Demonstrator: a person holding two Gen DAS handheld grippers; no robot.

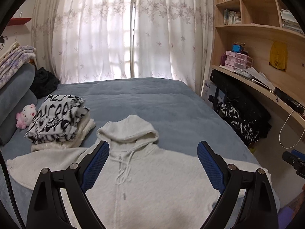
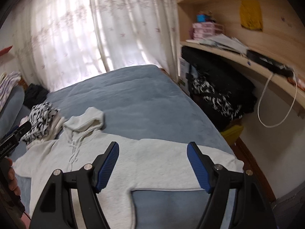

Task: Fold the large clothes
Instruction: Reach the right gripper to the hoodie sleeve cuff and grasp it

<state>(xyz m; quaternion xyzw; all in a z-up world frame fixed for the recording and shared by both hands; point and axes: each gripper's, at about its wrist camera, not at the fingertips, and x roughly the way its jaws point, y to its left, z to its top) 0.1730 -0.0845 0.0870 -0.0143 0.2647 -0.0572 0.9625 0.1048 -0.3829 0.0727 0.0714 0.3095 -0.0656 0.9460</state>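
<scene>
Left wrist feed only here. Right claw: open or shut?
Observer: The right claw is open, with nothing between its fingers.
Operator: What's under it?
Observer: The hoodie; the claw hangs over its sleeve on the right side.
Operator: Sleeve flat?
Observer: Yes, it is spread straight out, and the cuff lies near the edge of the bed.
Operator: Armpit?
Observer: The armpit is in view, with bare bed below the sleeve.

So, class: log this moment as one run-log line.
hoodie flat on bed | left hand-held gripper open | right hand-held gripper open | unfolded
</scene>
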